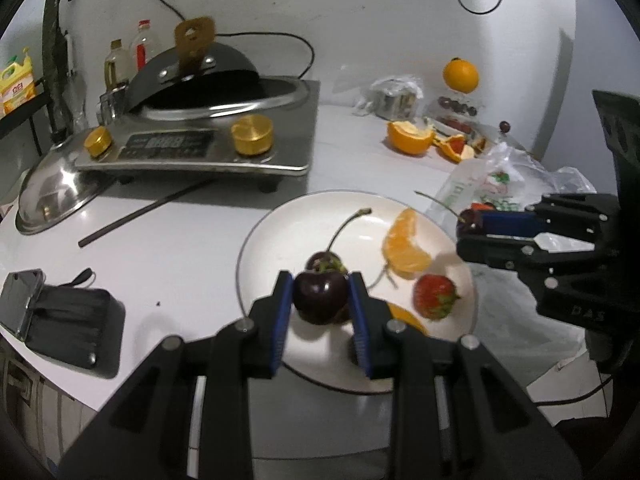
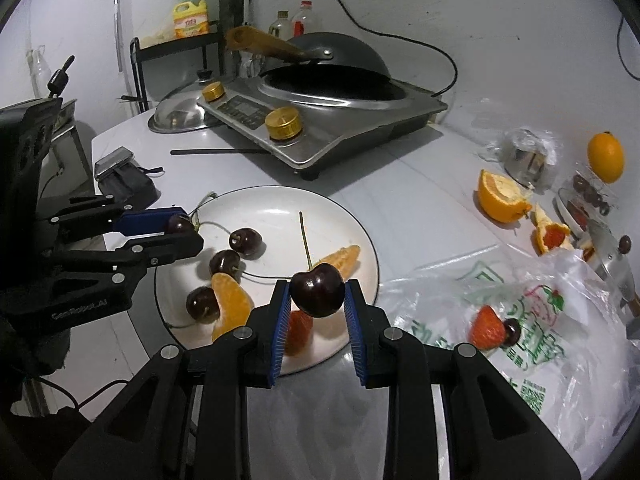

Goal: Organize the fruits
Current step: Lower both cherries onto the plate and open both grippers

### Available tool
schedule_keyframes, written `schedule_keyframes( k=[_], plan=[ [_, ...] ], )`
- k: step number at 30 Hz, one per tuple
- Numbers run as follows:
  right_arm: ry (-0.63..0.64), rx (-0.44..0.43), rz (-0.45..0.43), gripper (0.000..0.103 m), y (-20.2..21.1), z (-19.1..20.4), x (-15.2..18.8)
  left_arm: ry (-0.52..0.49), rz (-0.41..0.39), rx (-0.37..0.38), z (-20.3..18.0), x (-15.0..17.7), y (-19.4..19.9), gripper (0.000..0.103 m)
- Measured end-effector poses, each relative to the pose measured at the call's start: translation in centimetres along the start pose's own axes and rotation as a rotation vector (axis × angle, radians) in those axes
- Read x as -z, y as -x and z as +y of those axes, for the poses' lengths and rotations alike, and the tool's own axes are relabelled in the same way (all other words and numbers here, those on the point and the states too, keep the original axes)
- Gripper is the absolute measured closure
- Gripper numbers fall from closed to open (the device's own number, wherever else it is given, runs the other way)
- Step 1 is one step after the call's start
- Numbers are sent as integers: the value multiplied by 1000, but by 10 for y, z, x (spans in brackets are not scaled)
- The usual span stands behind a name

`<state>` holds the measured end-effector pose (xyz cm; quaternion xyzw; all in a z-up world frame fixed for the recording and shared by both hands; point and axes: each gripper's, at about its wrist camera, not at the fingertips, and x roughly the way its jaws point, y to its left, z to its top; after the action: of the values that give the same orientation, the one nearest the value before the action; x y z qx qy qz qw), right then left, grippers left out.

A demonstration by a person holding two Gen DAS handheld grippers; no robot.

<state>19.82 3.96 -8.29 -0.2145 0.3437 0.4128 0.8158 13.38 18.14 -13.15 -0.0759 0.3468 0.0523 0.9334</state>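
Two cherries being carried over the white plate

The table (image 2: 420, 184) is bearing the plate (image 2: 276, 208); above it the left tool (image 1: 320, 300) is clamping a dark cherry (image 1: 320, 294), while the right tool (image 2: 317, 300) is pinching another cherry (image 2: 317, 289) near the plate's edge.

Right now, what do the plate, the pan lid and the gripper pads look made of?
Plate: likely glazed ceramic; glossy white with highlights and a thin dark rim.
Pan lid: polished metal, probably stainless steel; mirror-like reflections on the dome.
Left gripper pads: blue, ribbed, matte; probably rubber or soft plastic, can't tell which.
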Motion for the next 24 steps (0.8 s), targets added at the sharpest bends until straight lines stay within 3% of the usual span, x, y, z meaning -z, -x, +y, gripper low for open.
schedule_keyframes(
  k=[24],
  plan=[
    [8,-46,43,74,-55,8,-29,25,60,23,23,-8,-39,71]
  ],
)
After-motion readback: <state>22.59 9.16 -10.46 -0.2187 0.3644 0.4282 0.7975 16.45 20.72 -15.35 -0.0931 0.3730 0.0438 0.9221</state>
